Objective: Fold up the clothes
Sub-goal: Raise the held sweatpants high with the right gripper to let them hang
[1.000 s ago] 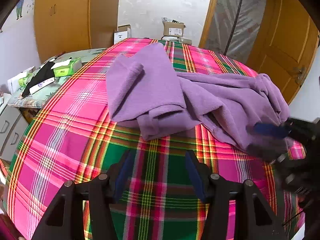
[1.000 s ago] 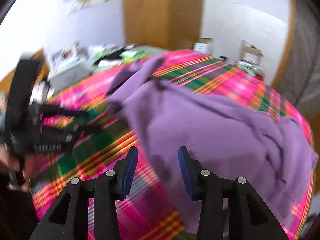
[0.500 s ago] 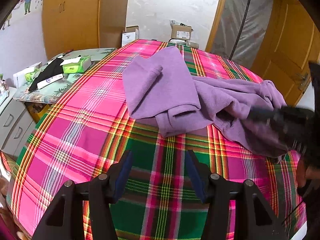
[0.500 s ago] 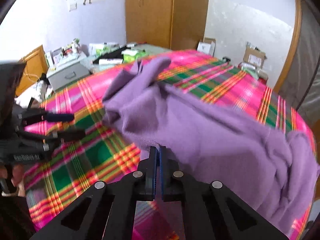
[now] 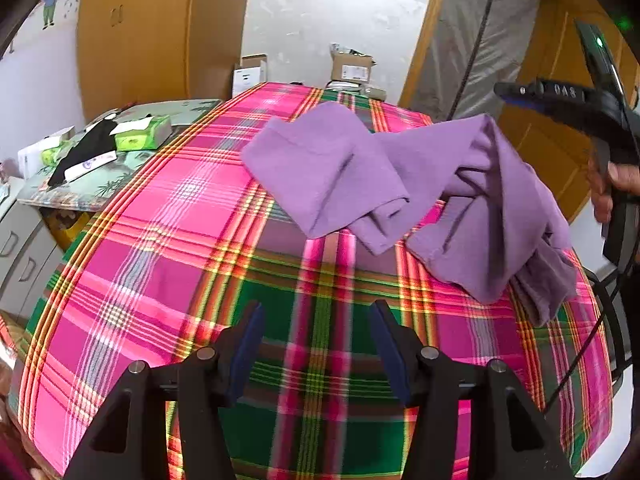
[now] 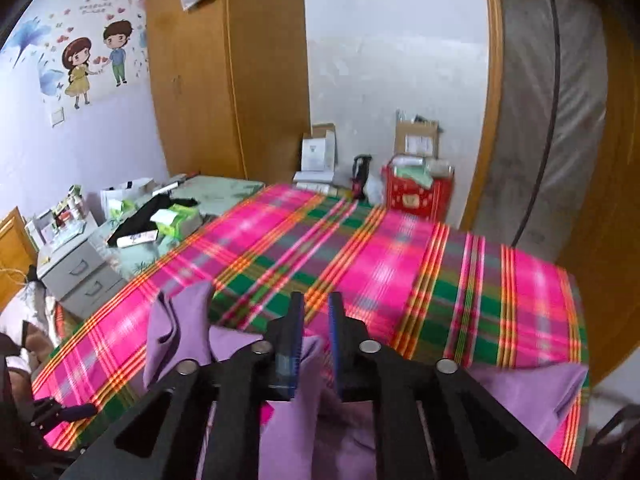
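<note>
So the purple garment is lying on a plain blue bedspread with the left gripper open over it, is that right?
Not quite. The bedspread is pink and green plaid, not plain blue, as the left wrist view shows. The purple garment does lie on it, and the left gripper is open above the cloth.

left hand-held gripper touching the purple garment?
Apart. The left wrist view shows the left hand-held gripper with open, empty jaws over bare plaid cloth; the purple garment lies farther up the bed, cloth visible between.

Black left gripper point(image 5: 316, 356), blue-padded fingers point(image 5: 247, 344), silver screws; black cable
</note>
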Available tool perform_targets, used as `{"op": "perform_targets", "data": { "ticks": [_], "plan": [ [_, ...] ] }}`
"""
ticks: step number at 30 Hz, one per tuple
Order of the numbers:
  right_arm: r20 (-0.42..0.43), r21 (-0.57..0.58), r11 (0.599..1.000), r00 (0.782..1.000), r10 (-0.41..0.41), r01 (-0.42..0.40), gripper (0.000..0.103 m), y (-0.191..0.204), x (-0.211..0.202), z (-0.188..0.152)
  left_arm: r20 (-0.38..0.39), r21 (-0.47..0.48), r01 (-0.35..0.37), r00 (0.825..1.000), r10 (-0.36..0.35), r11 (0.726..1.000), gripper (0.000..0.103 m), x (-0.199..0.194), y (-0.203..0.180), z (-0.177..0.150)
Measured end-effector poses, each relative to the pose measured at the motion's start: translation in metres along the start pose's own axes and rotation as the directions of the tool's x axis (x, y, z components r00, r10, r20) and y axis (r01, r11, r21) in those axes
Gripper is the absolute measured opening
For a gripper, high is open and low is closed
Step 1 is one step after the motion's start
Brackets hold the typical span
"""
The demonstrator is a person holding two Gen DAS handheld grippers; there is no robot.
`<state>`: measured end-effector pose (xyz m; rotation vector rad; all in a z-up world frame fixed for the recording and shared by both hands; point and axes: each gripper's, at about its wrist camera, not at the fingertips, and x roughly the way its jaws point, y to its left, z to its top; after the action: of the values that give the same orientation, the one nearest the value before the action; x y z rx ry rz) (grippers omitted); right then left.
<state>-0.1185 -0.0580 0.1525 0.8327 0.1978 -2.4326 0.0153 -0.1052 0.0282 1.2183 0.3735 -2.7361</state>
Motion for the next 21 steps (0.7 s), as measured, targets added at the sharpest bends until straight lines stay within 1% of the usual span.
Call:
{"op": "perform_targets", "data": {
  "ticks": [2,4,7,8,10,15,17,19,21],
  "plan": [
    [-0.006,0.019,1.0,1.0,0.004,-0.004,0.031,-0.003,-0.01,-0.018,0.002,0.012,0.013,1.0,-0.013,1.0,0.056,0.0,-0.004,0.0],
    [-0.01,0.069,0.997,1.0,0.018,-0.017,0.033,-0.004,-0.027,-0.048,0.005,0.024,0.025,1.0,-0.025,0.999,0.056,0.0,-0.008,0.0],
    [-0.03,0.112,0.992,0.998,0.055,-0.051,0.04,0.002,-0.044,-0.091,0.001,0.032,0.038,0.999,-0.038,0.999,0.056,0.003,-0.013,0.002],
    [-0.052,0.128,0.99,0.996,0.072,-0.065,0.043,0.005,-0.044,-0.103,-0.001,0.034,0.04,0.999,-0.04,0.999,0.056,0.004,-0.015,0.002],
    [-0.098,0.161,0.983,0.989,0.107,-0.09,0.043,0.014,-0.044,-0.128,-0.005,0.04,0.045,0.999,-0.045,0.998,0.056,0.006,-0.018,0.003],
    [-0.174,0.253,0.958,0.968,0.18,-0.133,0.043,0.024,-0.021,-0.154,0.002,0.056,0.049,0.999,-0.049,0.997,0.056,0.001,-0.022,0.003],
    [-0.2,0.309,0.944,0.962,0.184,-0.117,0.043,0.023,-0.013,-0.157,0.009,0.053,0.042,0.999,-0.042,0.998,0.056,-0.004,-0.019,0.002],
    [-0.201,0.321,0.941,0.964,0.176,-0.105,0.043,0.023,-0.009,-0.156,0.012,0.042,0.036,0.999,-0.036,0.999,0.056,-0.006,-0.015,0.001],
    [-0.213,0.339,0.938,0.965,0.154,-0.075,0.042,0.021,-0.002,-0.156,0.007,0.029,0.03,1.0,-0.03,0.999,0.056,-0.006,-0.012,0.001]
  ]
}}
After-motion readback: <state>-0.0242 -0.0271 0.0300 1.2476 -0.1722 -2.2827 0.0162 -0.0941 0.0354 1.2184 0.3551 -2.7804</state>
